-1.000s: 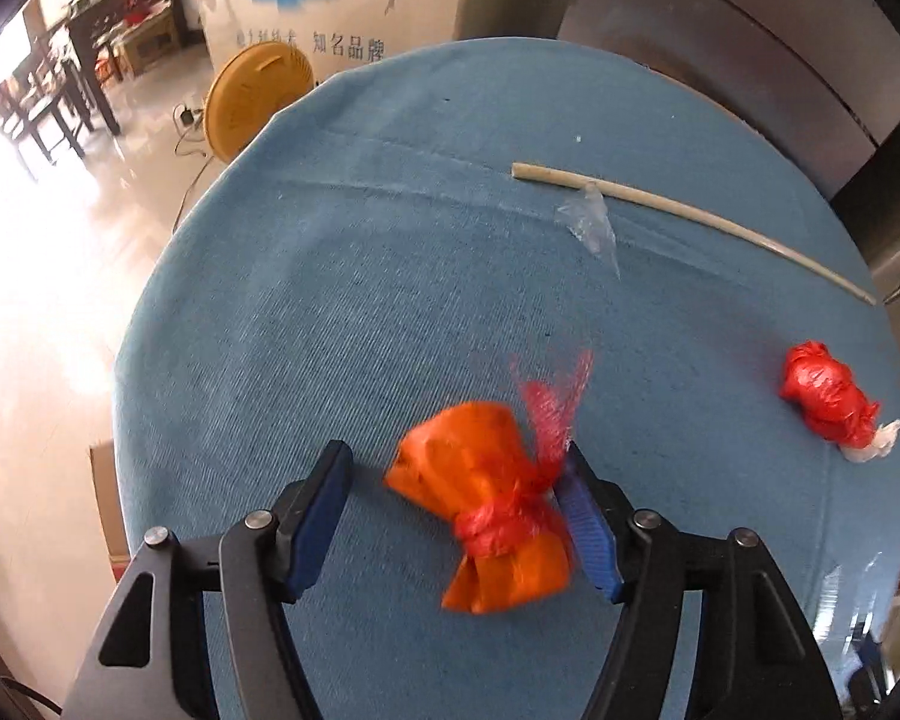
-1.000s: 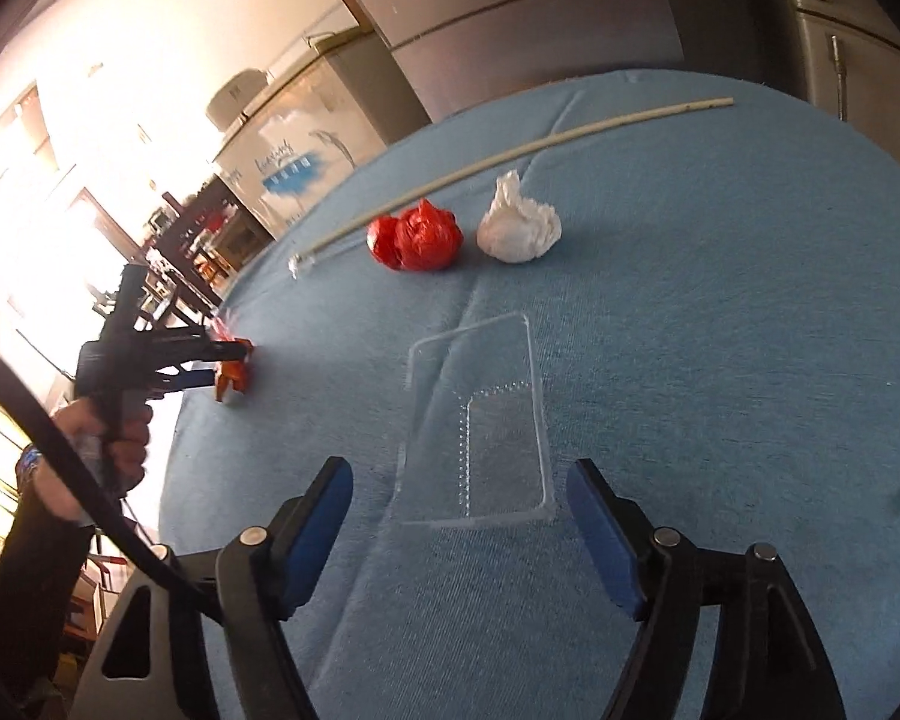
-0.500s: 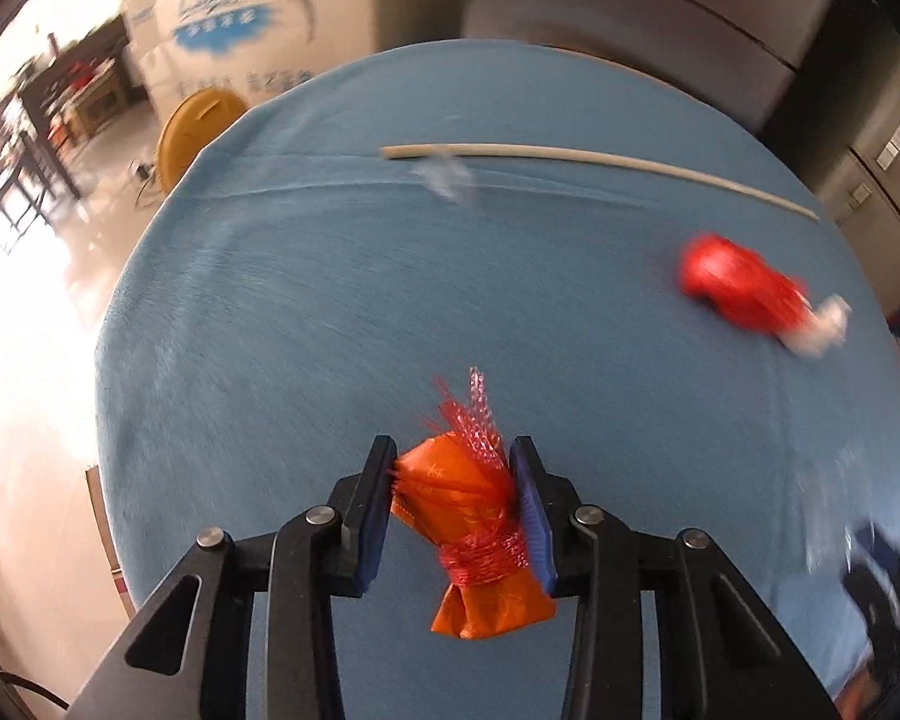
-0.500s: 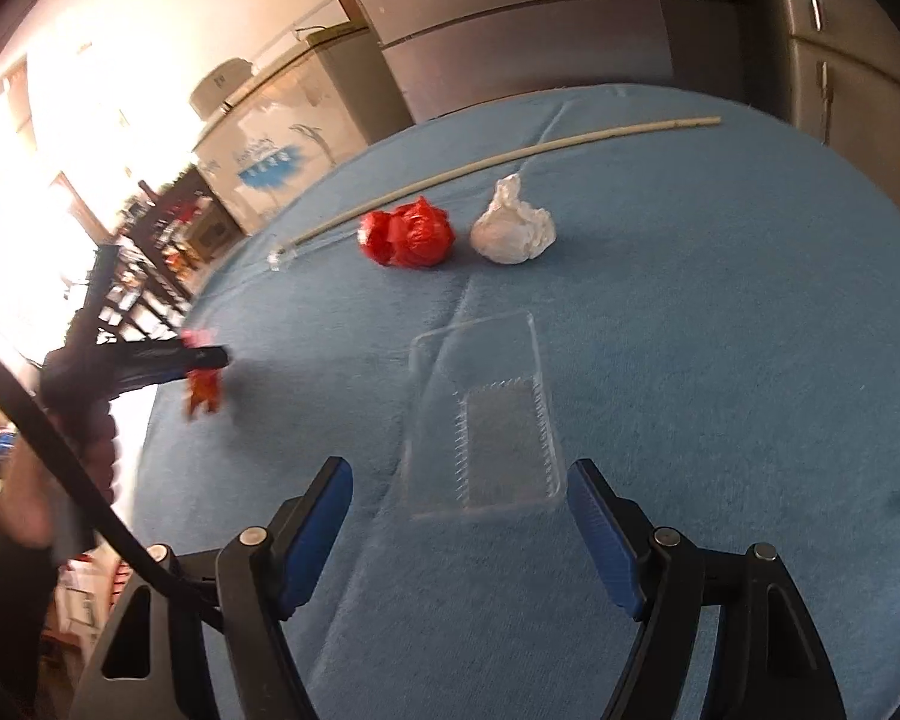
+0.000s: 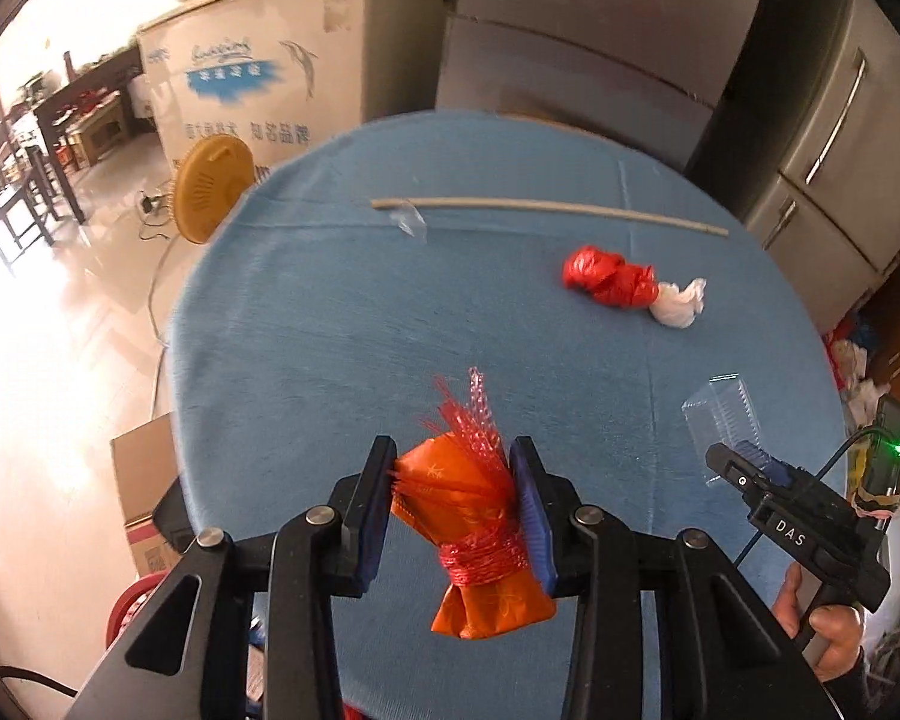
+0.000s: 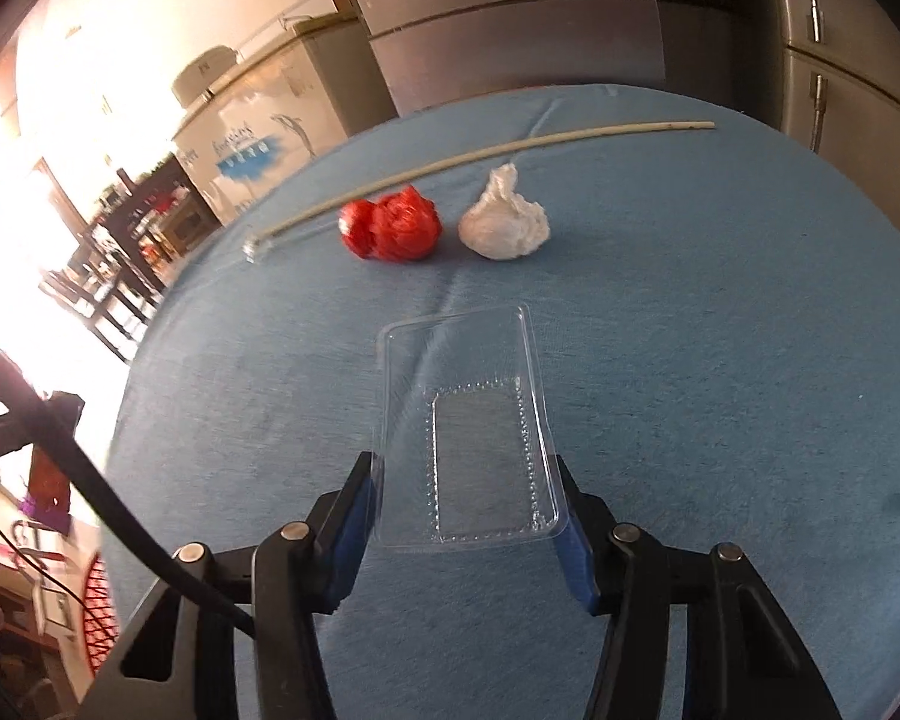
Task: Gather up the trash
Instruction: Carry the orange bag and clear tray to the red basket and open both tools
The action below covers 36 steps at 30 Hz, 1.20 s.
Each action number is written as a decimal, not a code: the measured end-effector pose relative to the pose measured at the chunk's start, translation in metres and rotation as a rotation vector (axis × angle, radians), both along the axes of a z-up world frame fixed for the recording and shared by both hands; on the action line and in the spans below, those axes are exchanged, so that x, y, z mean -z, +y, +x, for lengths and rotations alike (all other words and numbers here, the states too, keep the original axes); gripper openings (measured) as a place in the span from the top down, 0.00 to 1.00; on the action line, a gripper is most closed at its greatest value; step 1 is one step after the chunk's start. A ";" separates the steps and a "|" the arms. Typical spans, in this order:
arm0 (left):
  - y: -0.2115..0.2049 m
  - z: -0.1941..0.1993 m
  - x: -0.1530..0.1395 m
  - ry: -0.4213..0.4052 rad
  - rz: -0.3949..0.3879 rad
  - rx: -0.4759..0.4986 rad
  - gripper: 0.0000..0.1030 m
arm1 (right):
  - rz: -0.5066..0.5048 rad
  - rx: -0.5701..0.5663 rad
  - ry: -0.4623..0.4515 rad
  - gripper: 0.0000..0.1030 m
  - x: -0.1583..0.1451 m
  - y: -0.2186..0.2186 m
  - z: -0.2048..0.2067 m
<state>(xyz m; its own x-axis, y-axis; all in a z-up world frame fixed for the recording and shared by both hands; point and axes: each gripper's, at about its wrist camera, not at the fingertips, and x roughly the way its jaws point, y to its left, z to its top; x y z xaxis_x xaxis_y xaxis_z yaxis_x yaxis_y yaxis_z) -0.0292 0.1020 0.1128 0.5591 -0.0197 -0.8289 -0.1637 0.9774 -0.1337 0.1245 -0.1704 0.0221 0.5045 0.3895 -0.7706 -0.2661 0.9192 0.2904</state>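
Note:
My left gripper is shut on an orange wrapper bundle tied with red mesh, held above the near edge of the round blue table. My right gripper is closing, and its blue pads lie against the two long sides of a clear plastic tray. In the left wrist view that tray tilts up at the right gripper's tips. Farther back lie a red bag ball, a white tissue wad, a long pale stick and a clear scrap.
A person's hand grips the right tool at the table's right edge. A white chest freezer and steel fridge doors stand behind the table. A yellow fan and a cardboard box sit on the floor at left.
The left jaws closed on the orange bundle and carried it up and back toward the table's near edge. The right jaws narrowed onto the clear tray.

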 end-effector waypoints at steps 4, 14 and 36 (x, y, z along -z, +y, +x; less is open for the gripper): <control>0.015 -0.023 -0.018 -0.024 0.011 -0.060 0.61 | 0.061 -0.039 -0.043 0.45 -0.019 0.001 -0.011; 0.076 -0.115 -0.068 -0.068 0.148 -0.307 0.61 | 0.172 -0.186 -0.121 0.45 -0.056 0.036 -0.031; 0.142 -0.185 0.012 0.157 0.166 -0.519 0.61 | 0.230 -0.716 -0.128 0.45 -0.088 0.214 -0.115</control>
